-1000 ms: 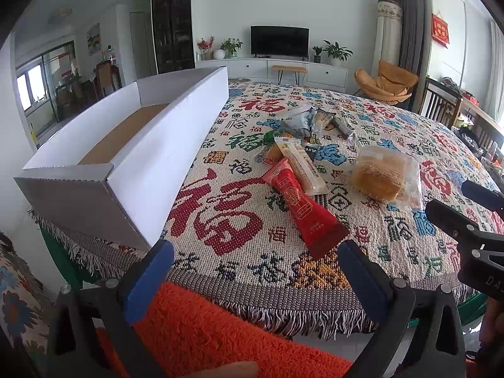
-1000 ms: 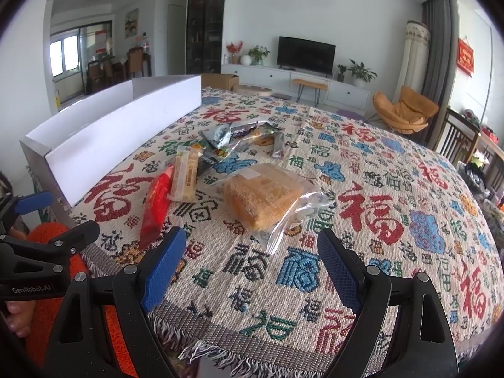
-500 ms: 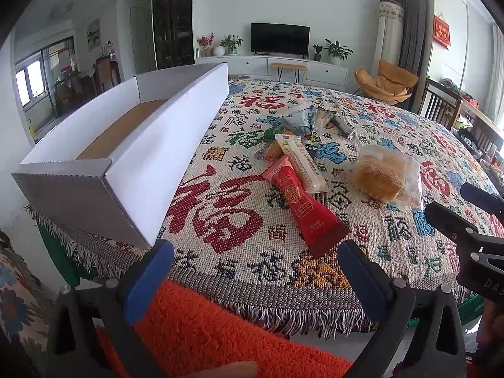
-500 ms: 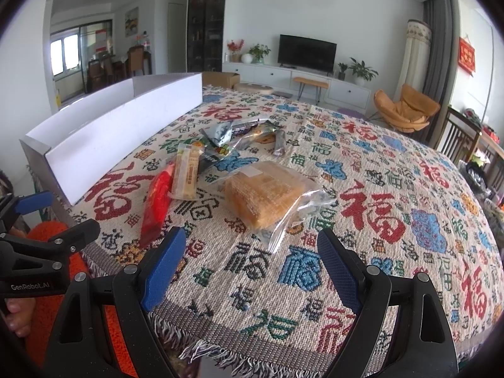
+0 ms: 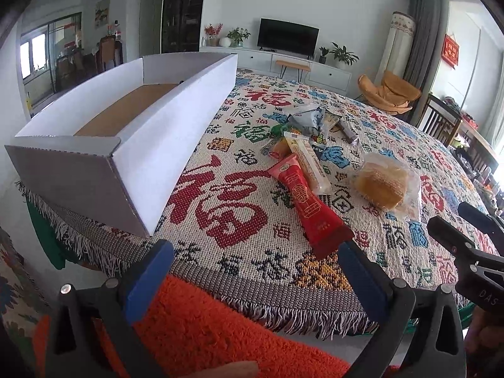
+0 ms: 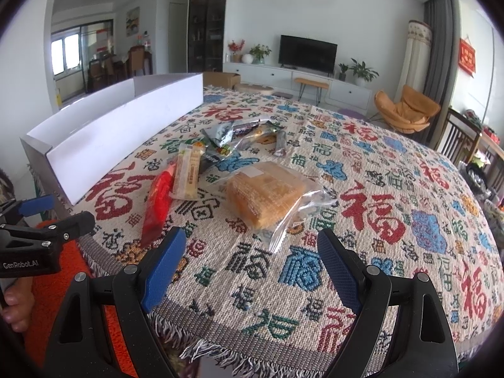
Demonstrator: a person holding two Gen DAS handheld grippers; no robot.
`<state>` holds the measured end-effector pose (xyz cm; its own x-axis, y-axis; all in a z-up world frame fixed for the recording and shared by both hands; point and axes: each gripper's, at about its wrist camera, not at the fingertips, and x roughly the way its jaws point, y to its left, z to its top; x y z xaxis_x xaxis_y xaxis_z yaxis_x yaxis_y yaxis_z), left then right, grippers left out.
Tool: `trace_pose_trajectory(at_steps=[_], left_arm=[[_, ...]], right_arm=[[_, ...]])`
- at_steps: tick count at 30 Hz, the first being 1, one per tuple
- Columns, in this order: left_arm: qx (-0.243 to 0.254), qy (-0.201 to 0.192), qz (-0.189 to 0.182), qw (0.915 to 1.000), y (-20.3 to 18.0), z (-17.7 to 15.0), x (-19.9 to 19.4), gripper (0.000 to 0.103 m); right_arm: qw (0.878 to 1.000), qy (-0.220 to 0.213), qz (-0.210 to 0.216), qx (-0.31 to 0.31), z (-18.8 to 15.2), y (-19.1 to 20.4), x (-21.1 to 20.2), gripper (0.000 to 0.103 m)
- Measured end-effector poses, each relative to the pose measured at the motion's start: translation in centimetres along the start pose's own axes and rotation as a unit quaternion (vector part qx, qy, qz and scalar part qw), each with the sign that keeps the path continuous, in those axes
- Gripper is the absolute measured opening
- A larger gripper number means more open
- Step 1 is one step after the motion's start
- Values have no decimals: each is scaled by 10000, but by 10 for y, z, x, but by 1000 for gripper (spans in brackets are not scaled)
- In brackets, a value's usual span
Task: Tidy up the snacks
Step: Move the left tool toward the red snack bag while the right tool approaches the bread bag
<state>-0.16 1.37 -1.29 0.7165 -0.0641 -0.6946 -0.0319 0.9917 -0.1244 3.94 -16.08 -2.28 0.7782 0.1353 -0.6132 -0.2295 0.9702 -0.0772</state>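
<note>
A long white cardboard box lies open on the left of the table; its brown floor shows nothing inside. Snacks lie in a loose group to its right: a red packet, a pale yellow bar, a clear bag of golden cakes, and several small wrappers behind. My left gripper hangs open at the table's near edge, just short of the red packet. My right gripper stands open just short of the cake bag.
The table wears a woven cloth with red, blue and green characters and a fringed edge. An orange fuzzy cushion lies below the near edge. Dark wooden chairs stand at the right. A TV cabinet and orange armchair are far behind.
Both grippers have barely shifted; the left view has crept slightly forward and up over the table's edge. Nothing was grasped or moved.
</note>
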Motion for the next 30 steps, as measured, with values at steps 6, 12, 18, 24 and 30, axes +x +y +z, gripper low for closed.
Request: trace_pose_trajectory(at_steps=[6, 12, 18, 24, 30], left_arm=[[13, 34, 16, 10000, 1, 2, 2, 103], [-40, 76, -7, 10000, 5, 3, 3, 103], [-50, 84, -37, 9999, 5, 3, 3, 103], [-66, 91, -45, 9999, 8, 3, 4, 103], [-67, 116, -37, 9999, 8, 4, 4, 103]], right_arm=[[9994, 243, 51, 225, -3, -10, 11, 88], [9985, 462, 89, 269, -6, -14, 19, 88], [9987, 483, -48, 161, 7, -31, 29, 88], [9974, 698, -46, 185, 13, -41, 41, 88], [9963, 841, 164, -40, 10, -26, 50, 88]])
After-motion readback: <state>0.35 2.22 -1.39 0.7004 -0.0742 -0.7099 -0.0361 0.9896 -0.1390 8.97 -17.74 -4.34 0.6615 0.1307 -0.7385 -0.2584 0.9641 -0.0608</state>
